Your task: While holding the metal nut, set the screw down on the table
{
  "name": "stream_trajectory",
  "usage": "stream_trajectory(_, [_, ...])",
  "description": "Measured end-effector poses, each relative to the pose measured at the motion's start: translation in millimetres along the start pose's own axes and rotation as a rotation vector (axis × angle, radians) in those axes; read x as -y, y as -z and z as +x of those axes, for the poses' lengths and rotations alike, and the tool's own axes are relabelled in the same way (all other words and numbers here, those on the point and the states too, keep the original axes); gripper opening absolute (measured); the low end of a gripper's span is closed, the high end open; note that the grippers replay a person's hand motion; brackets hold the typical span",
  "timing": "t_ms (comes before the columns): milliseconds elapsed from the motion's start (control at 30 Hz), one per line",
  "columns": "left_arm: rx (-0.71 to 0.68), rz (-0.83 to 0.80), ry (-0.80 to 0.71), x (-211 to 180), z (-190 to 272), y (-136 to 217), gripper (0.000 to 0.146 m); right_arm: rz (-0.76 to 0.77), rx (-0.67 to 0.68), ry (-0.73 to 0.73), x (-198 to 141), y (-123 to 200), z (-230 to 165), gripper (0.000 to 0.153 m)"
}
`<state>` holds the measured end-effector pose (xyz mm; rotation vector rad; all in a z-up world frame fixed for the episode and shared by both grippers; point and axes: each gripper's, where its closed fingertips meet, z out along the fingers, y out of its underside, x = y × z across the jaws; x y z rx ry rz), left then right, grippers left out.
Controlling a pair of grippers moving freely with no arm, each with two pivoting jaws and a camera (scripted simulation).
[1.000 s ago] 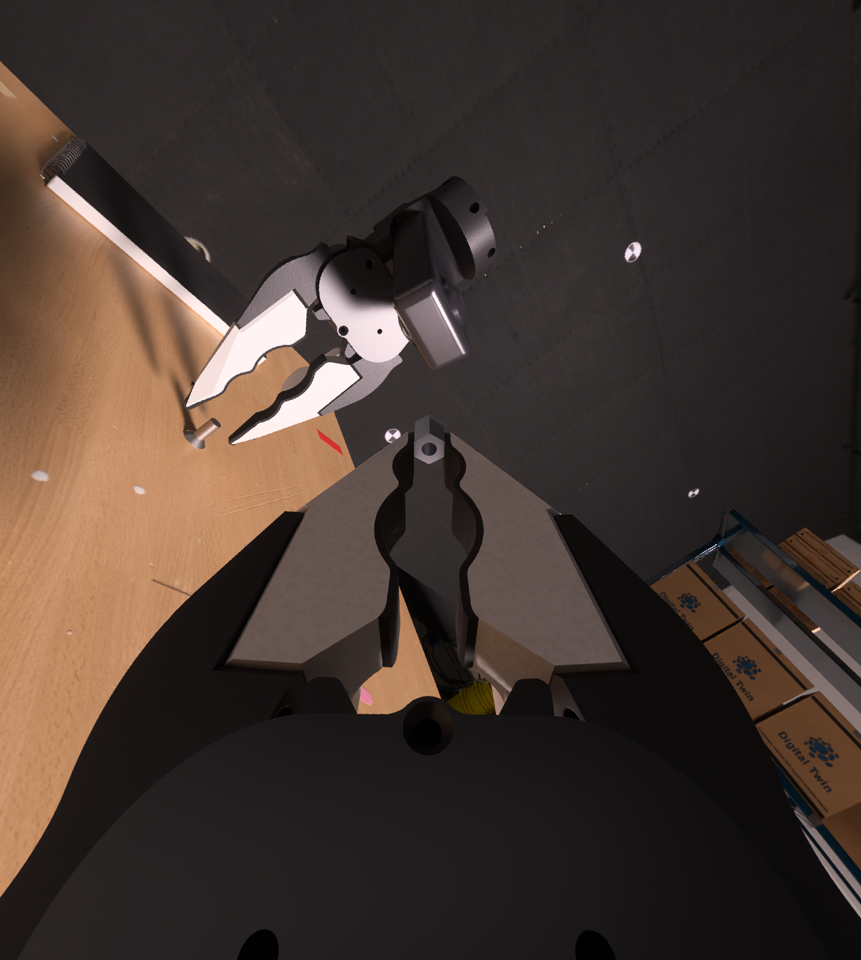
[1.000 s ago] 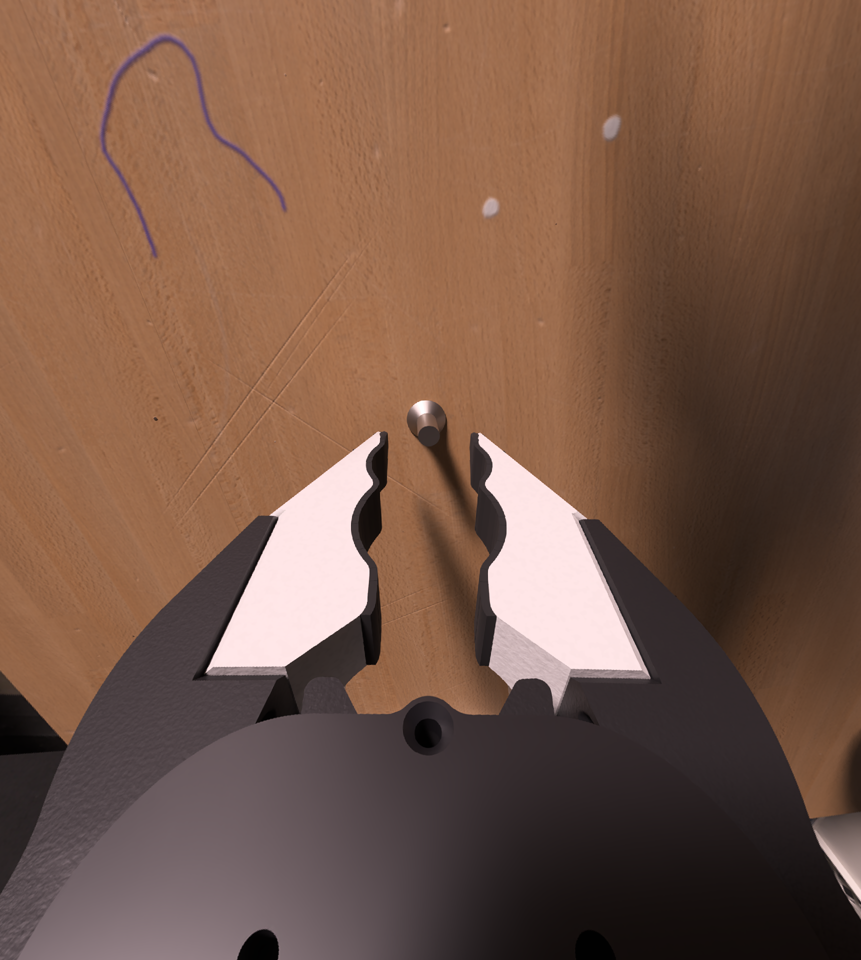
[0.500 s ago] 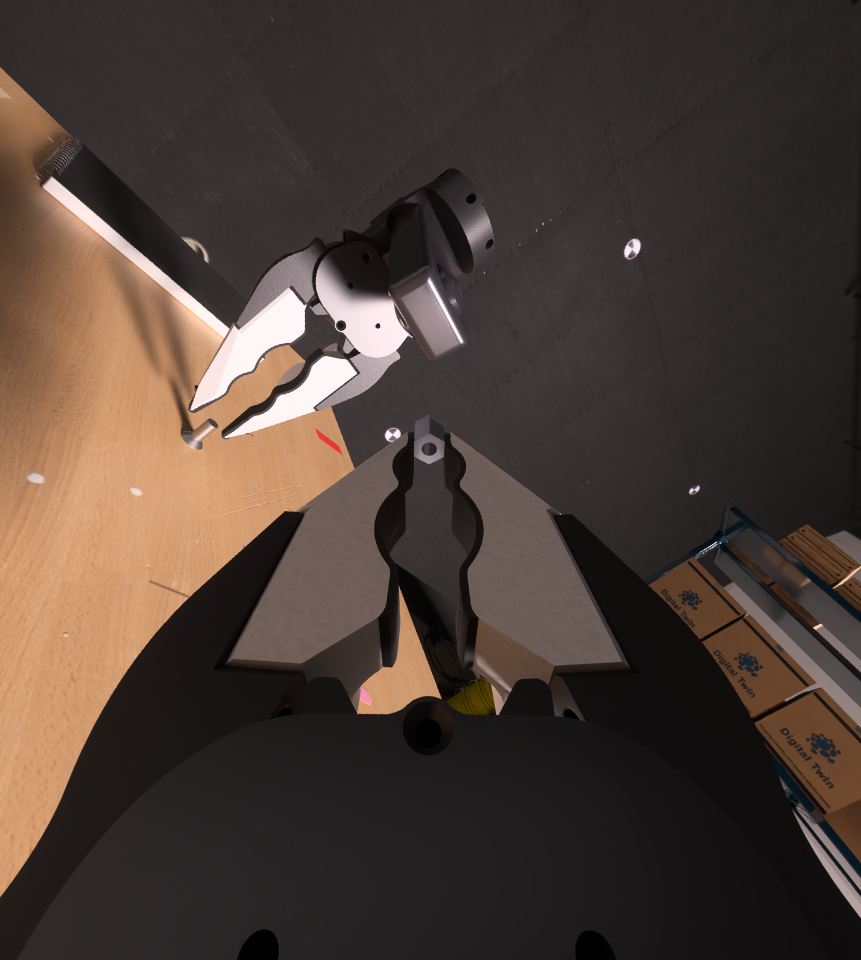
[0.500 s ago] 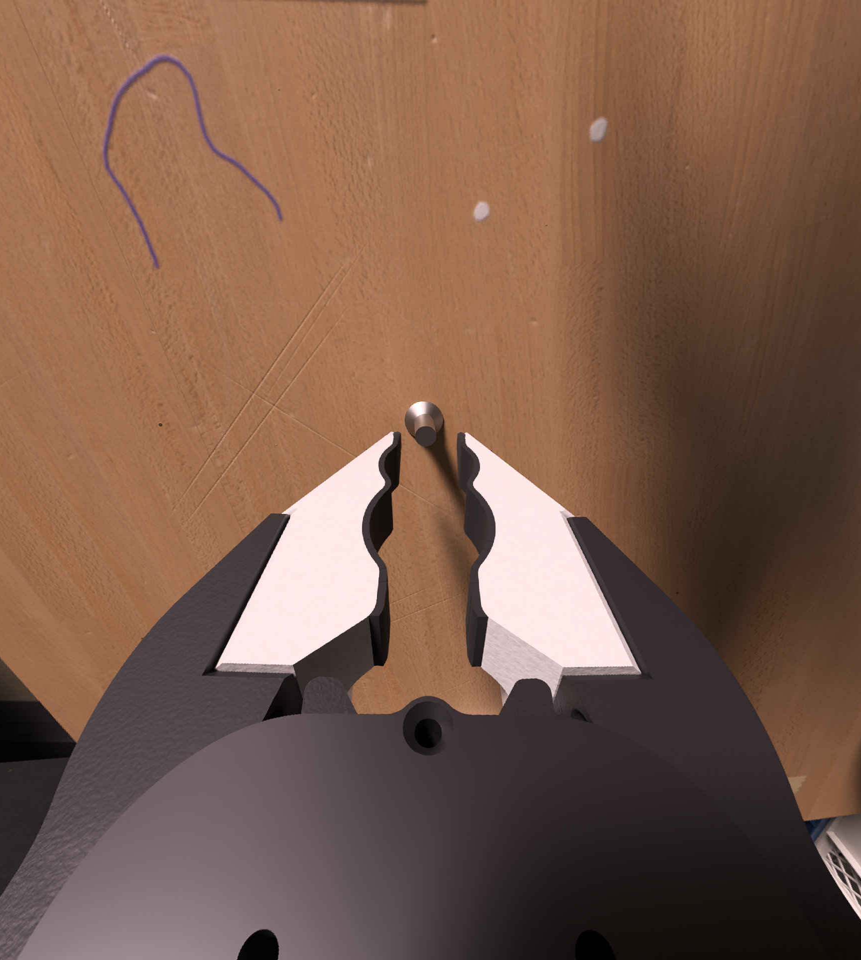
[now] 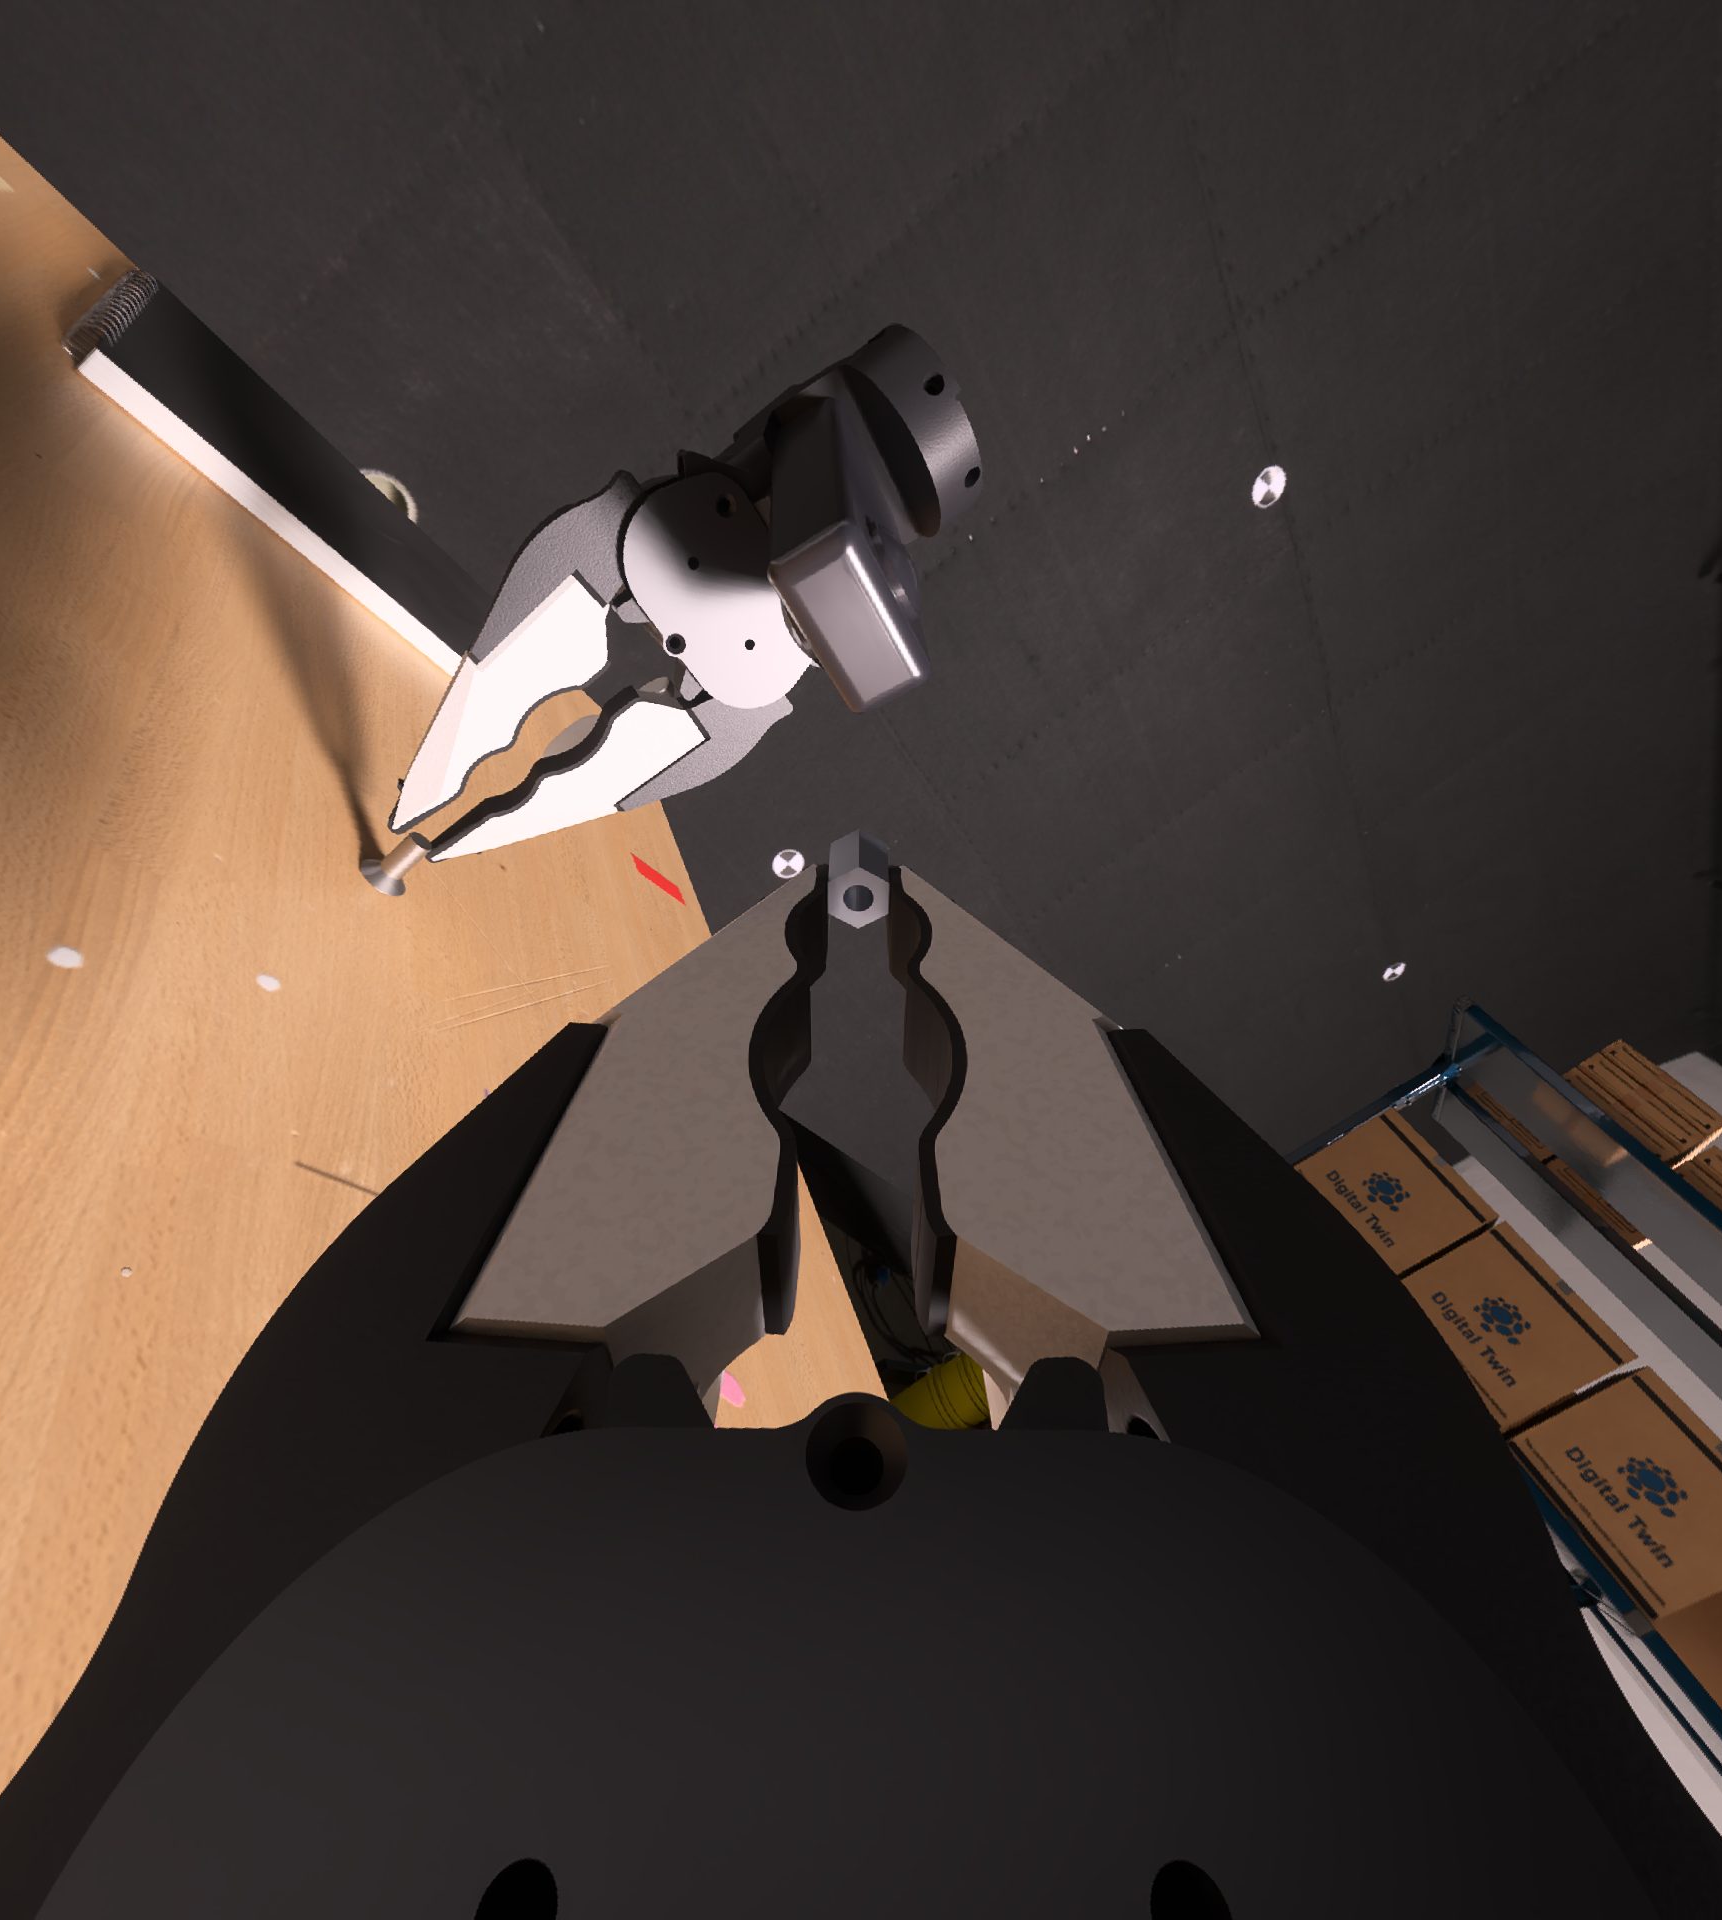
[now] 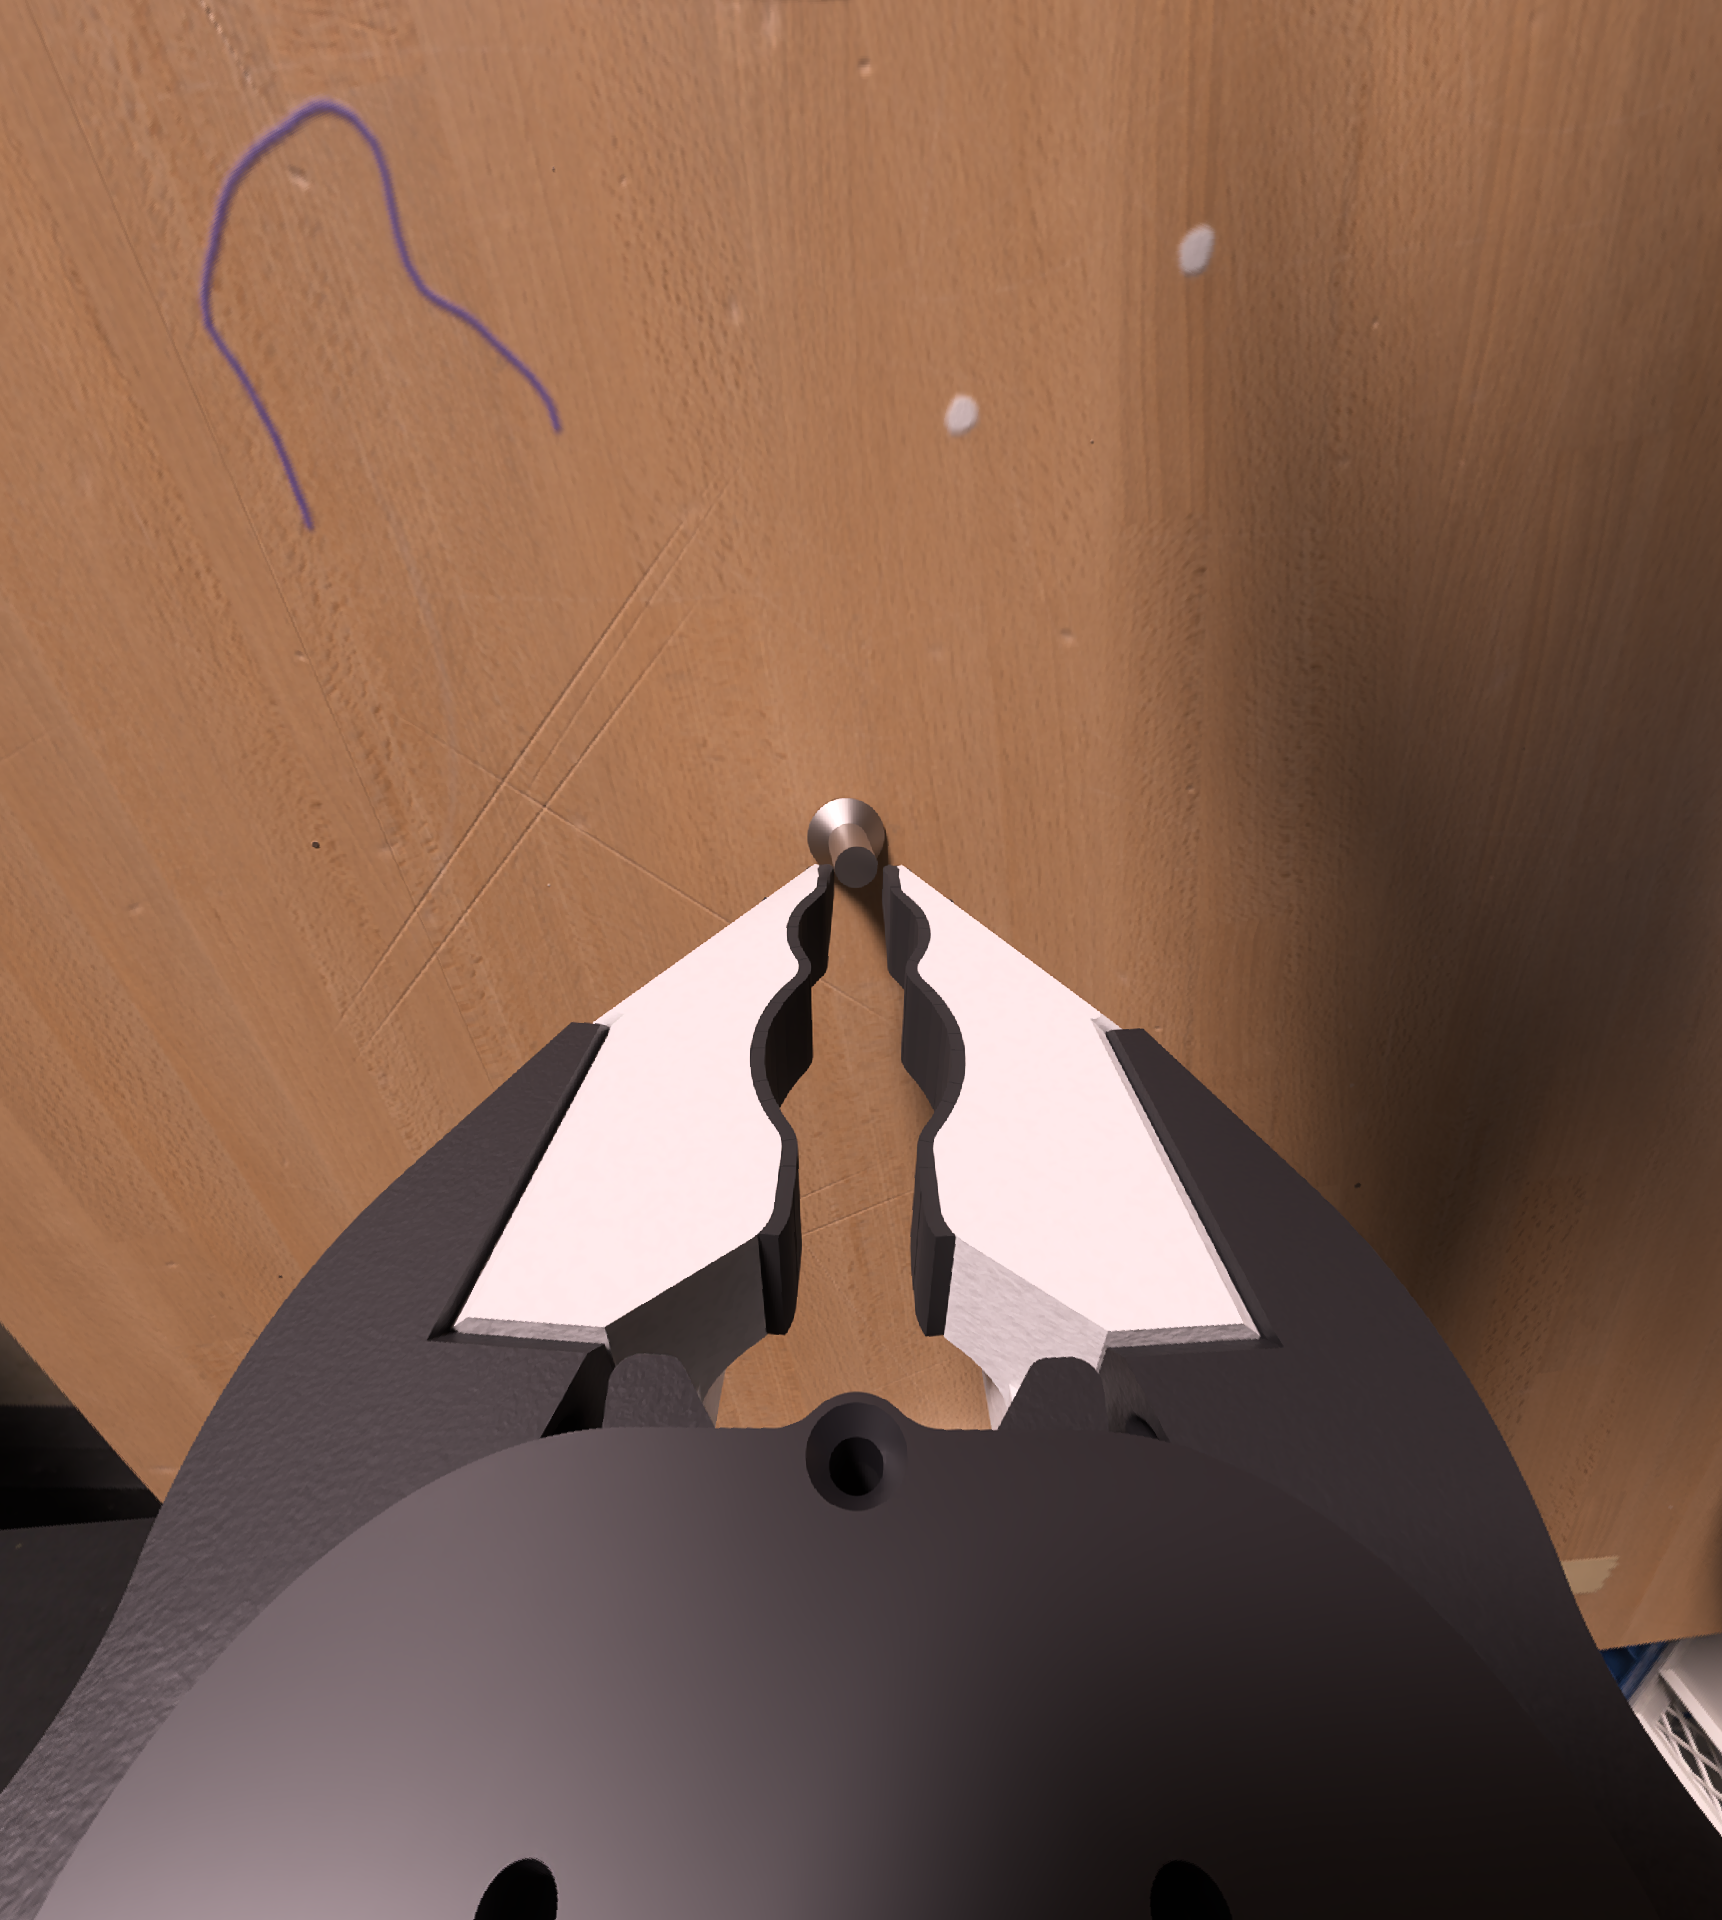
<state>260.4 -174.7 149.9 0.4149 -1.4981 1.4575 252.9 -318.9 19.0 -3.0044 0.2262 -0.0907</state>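
Your right claw [image 6: 854, 873] pinches the screw [image 6: 844, 837] upright, head on the table [image 6: 1252, 727], while your left claw [image 5: 855, 896] clamps the nut [image 5: 855, 894].

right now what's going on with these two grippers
The left gripper is shut on a small silver hexagonal metal nut, held up off the light wooden table at the tips of its fingers. The right gripper points down at the table, its white fingers shut on the shank of a short silver metal screw. That screw stands head-down with its head on the wood. So the screw has reached the table but is not yet let go.
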Motion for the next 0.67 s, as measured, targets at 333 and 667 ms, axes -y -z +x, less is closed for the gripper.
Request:
stream_trajectory(333, [-0.001, -0.003, 0.001, -0.5, 0.0, -0.4, 0.01, -0.001, 0.001, 0.006, -0.6, -1.0, -1.4, 0.008])
stream_trajectory(667, [-0.002, -0.005, 0.0, -0.7, 0.3, -0.6, 0.01, -0.01, 0.0, 0.003, -3.3, -2.0, -1.4, 0.008])
